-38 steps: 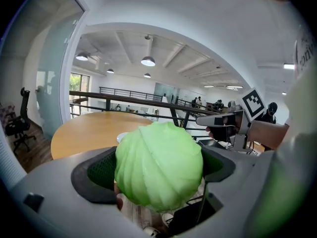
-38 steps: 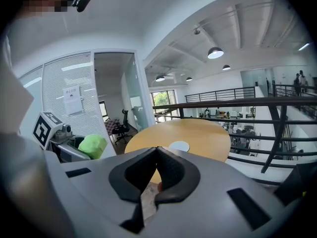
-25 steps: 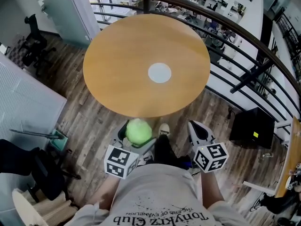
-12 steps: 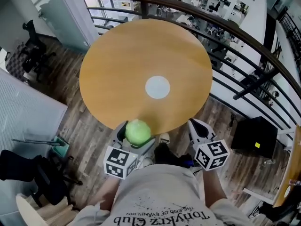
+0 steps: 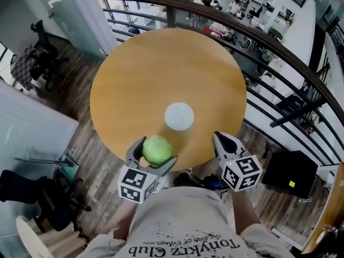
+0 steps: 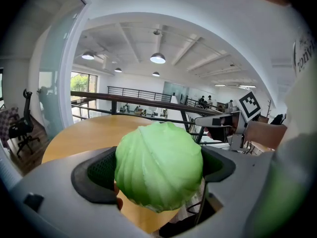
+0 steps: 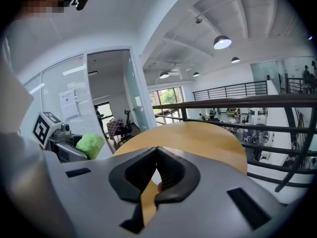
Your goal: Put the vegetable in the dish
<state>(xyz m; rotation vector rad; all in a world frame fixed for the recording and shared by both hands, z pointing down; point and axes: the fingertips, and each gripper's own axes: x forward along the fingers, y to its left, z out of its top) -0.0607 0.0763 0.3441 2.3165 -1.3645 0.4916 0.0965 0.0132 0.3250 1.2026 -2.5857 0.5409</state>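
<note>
Left gripper [image 5: 155, 156]: jaws clamped on a green cabbage [image 5: 157, 149], one pad at each side. In the left gripper view the cabbage [image 6: 158, 165] fills the gap and hides the middle of the table behind it. Its underside cannot be seen in any view.

Right gripper [image 5: 219, 139]: jaws together, tips touching, nothing held. This is plain in the right gripper view [image 7: 157, 150]. A small pinkish spot sits low between the pads, too small to identify.

Cabbage position: held up over the near edge of the round wooden table [image 5: 156, 69], near the white dish [image 5: 179, 116] on its left-front side and apart from it. The dish lies flat at the table's middle, nothing in it. It shows clearly only in the head view.

Writing: the person's shirt print [image 5: 188, 245] reads upside down as "TonyKrz Club". The smaller line by it is hard to make out. Each gripper carries a cube with black-and-white square markers, left [image 5: 134, 185] and right [image 5: 242, 172]. A paper sheet [image 7: 66, 104] hangs on a glass wall, text too small to read.

Cross-views: the right gripper view catches the cabbage [image 7: 90, 145] from the side. The left gripper view catches the right gripper's marker cube [image 6: 250, 104]. Ceiling lamps [image 7: 222, 41] show only in the gripper views. A dark railing [image 5: 226, 23] curves behind the table. The person's legs are hidden under the torso.
</note>
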